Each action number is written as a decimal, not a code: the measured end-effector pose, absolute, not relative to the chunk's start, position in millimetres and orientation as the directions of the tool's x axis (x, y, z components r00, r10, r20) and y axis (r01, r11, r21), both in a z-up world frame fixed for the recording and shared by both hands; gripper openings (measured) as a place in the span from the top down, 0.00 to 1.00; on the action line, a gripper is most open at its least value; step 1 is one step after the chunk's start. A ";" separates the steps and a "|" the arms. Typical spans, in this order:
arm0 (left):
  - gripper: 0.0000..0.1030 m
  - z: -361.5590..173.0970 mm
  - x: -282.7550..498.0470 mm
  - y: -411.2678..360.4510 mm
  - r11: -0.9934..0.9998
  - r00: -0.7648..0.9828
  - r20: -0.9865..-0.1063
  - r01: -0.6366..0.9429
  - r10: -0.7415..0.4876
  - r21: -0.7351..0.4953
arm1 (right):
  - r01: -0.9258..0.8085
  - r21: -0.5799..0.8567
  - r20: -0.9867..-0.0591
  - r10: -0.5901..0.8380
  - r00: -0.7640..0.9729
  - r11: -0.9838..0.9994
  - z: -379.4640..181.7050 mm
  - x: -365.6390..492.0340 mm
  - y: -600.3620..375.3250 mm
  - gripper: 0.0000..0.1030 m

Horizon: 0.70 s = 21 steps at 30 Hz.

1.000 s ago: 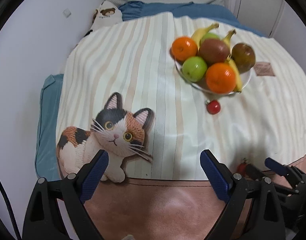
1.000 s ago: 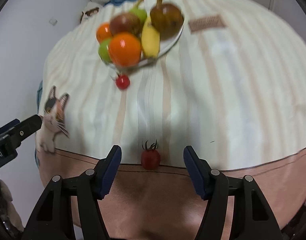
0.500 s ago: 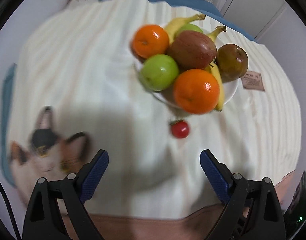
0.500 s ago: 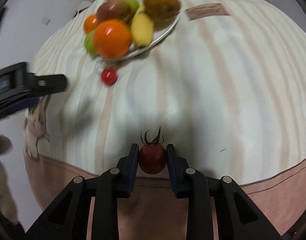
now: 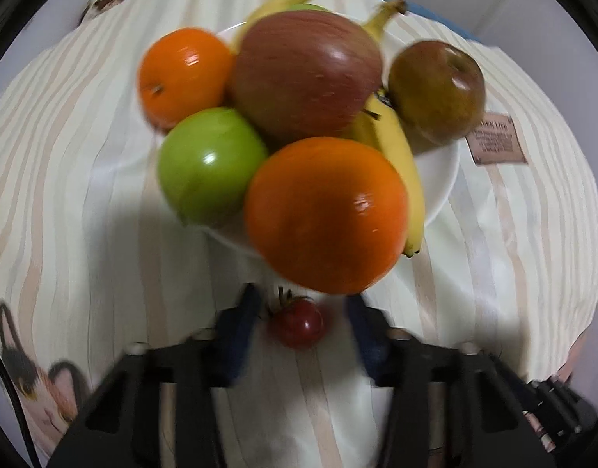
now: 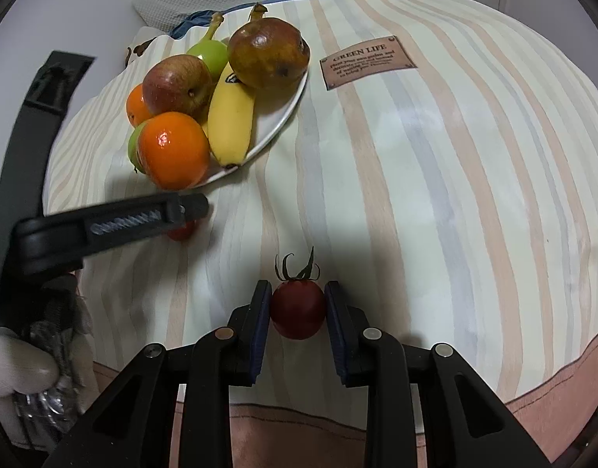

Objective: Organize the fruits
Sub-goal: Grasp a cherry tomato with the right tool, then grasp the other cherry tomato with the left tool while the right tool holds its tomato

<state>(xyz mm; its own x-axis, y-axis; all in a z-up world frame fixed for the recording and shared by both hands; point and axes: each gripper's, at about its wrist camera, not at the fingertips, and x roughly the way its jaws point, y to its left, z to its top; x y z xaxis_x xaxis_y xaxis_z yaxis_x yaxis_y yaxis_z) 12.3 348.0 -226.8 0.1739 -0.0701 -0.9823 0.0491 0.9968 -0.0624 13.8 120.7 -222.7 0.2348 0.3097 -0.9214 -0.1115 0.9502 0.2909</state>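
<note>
Right gripper [image 6: 297, 304]: jaws drawn narrow and clamped on a dark red cherry tomato [image 6: 297, 309], both blue pads pressing its sides. The tomato sits at the fingertips, its green calyx pointing away from the tool, over the striped cloth [image 6: 435, 156].

Left gripper [image 5: 302, 325]: jaws have just been closing, and a second cherry tomato [image 5: 297, 323] lies between them. The picture is blurred; a strip of cloth shows on either side of this tomato, wider on the right, so the pads do not appear to press it. In the right wrist view the same tool comes in from the left, its finger crossing above that tomato, of which only a red edge shows below the finger.

Just beyond the left gripper's tips stands the white plate [image 5: 441, 179], heaped with two oranges, a green apple [image 5: 209, 165], a red apple [image 5: 304, 74], bananas and a brownish pear [image 5: 435, 91]. From the right gripper, the plate lies ahead and to the left, well apart
</note>
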 end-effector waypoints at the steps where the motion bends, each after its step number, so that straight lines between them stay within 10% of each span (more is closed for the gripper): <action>1: 0.76 -227.8 12.9 345.8 0.996 0.172 -0.983 0.066 -0.066 -0.055 | -0.111 0.291 -0.922 0.310 0.233 0.950 -222.4 15.3 121.5 0.71; 21: 0.82 -197.9 -129.0 400.8 0.980 0.030 -0.985 -0.100 -0.173 -0.175 | -0.156 0.433 -0.895 0.444 0.046 0.888 -220.4 -33.3 122.9 0.71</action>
